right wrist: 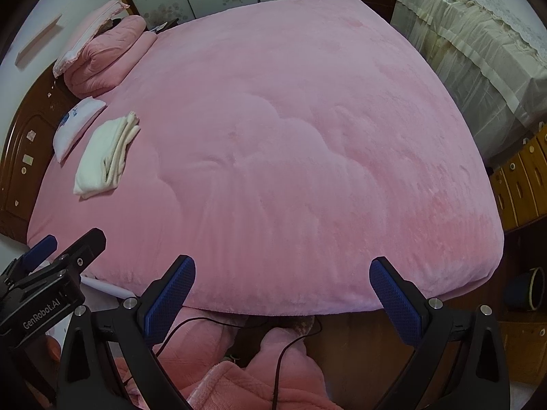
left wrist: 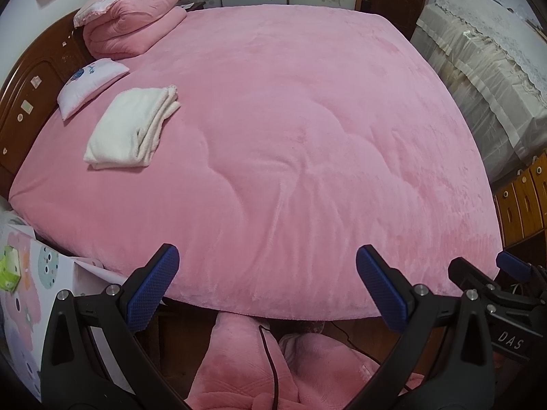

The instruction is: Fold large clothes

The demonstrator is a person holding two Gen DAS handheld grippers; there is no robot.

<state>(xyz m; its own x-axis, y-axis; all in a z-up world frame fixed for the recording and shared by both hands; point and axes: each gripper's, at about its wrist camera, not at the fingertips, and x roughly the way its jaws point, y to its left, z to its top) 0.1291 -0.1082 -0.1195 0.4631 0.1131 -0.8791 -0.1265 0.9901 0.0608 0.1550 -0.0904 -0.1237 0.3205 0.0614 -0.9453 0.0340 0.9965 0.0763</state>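
Both tools: I see my left tool [left wrist: 266,283] and right tool [right wrist: 282,295] spread wide, empty, hovering at the near edge of the bed.
Clothes: a folded white fleecy garment [left wrist: 131,128] lies on the plush pink quilted bedspread [left wrist: 290,136] – far left, well apart from both tools.
Beside it: a small white printed pillow [left wrist: 90,83], just next to the garment toward the dark wooden headboard [left wrist: 30,102].
Corner: a rolled pink quilt [left wrist: 131,22] with a pink pillow on top.
Below: pink padded legs [right wrist: 290,352] – a person's, at the bed's edge.
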